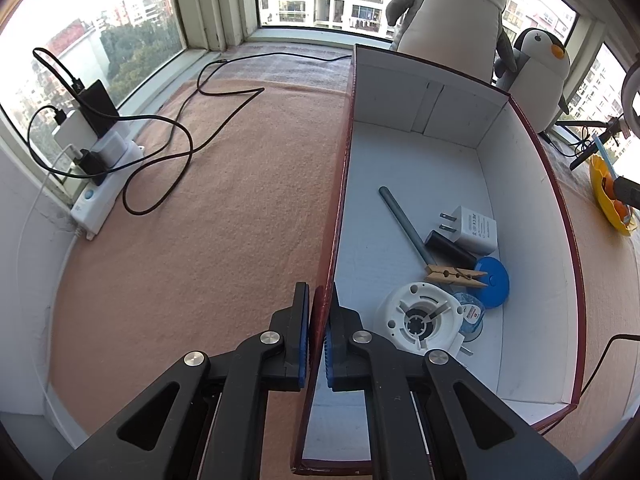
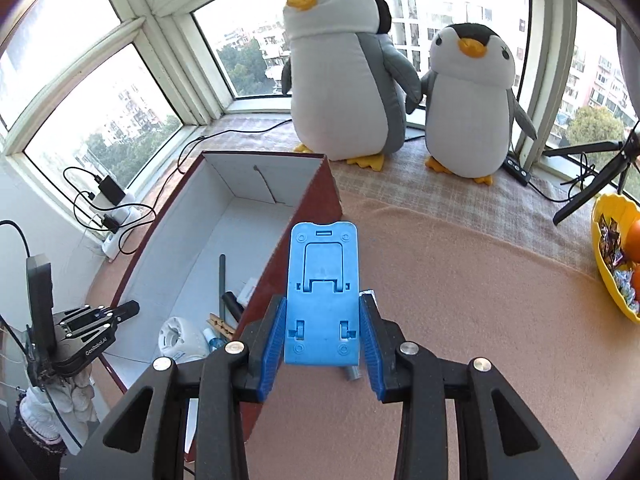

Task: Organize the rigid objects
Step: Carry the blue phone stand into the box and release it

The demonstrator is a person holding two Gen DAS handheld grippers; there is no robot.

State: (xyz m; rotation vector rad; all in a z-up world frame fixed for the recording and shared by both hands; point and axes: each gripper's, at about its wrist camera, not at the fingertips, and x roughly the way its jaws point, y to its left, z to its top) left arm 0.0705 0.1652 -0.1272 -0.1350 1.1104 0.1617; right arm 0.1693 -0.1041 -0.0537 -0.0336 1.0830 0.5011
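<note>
A dark red box with a white inside (image 1: 420,168) stands on the peach cloth. My left gripper (image 1: 318,332) is shut on its left wall (image 1: 340,208). In the box lie a grey rod (image 1: 404,224), a white charger plug (image 1: 474,229), a black cylinder (image 1: 450,249), a wooden clothespin (image 1: 456,276), a blue disc (image 1: 496,282) and a white round part (image 1: 422,318). My right gripper (image 2: 323,344) is shut on a blue folding phone stand (image 2: 323,292), held above the cloth just right of the box (image 2: 224,216). A small grey piece (image 2: 352,373) lies under the stand.
Two plush penguins (image 2: 344,72) (image 2: 472,100) stand behind the box at the window. A white power strip with chargers and black cables (image 1: 104,160) lies at the left. A yellow bowl with snacks (image 2: 618,252) and a tripod (image 2: 592,172) are at the right.
</note>
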